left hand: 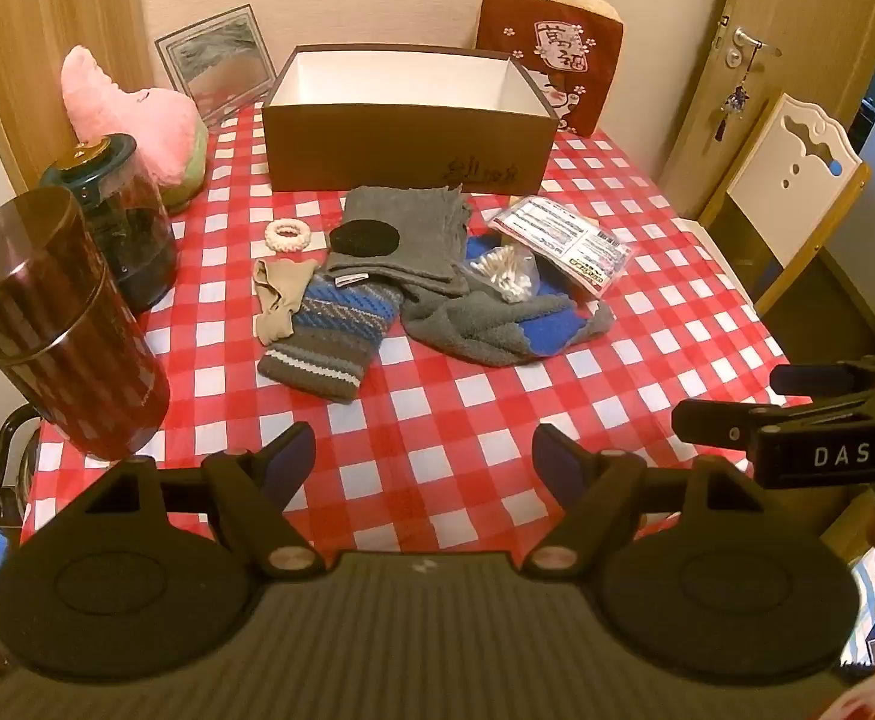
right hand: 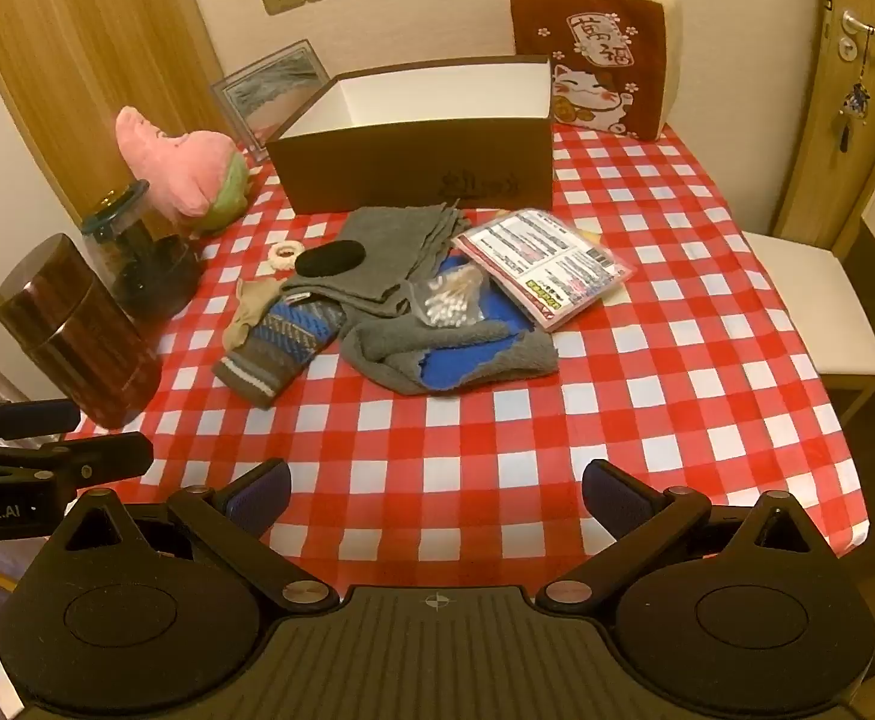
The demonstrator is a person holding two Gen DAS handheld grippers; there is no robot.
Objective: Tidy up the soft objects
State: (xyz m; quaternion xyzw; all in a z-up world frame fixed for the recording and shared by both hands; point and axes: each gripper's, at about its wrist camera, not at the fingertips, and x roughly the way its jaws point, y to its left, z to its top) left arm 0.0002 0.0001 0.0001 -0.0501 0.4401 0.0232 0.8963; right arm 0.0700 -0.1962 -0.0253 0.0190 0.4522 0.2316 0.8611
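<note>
A pile of soft things lies mid-table before an open brown box (left hand: 407,150) (right hand: 413,171): a grey cloth (left hand: 413,222) (right hand: 401,240) with a black round pad (left hand: 365,238), a striped knit piece (left hand: 329,330) (right hand: 281,348), a beige stocking (left hand: 275,300), a fluffy grey and blue cloth (left hand: 497,330) (right hand: 449,360) and a white scrunchie (left hand: 286,234). My left gripper (left hand: 425,456) (right hand: 77,432) hovers open over the near table edge, well short of the pile. My right gripper (right hand: 435,489) (left hand: 749,402) is open beside it, holding nothing.
A bag of cotton swabs (right hand: 449,300) and a printed packet (right hand: 548,264) lie on the pile. Two jars (left hand: 65,330) stand at the left, a pink plush (left hand: 131,114) and a framed picture behind them. A red cushion (right hand: 587,60) leans on the wall. A white chair (right hand: 815,306) stands right.
</note>
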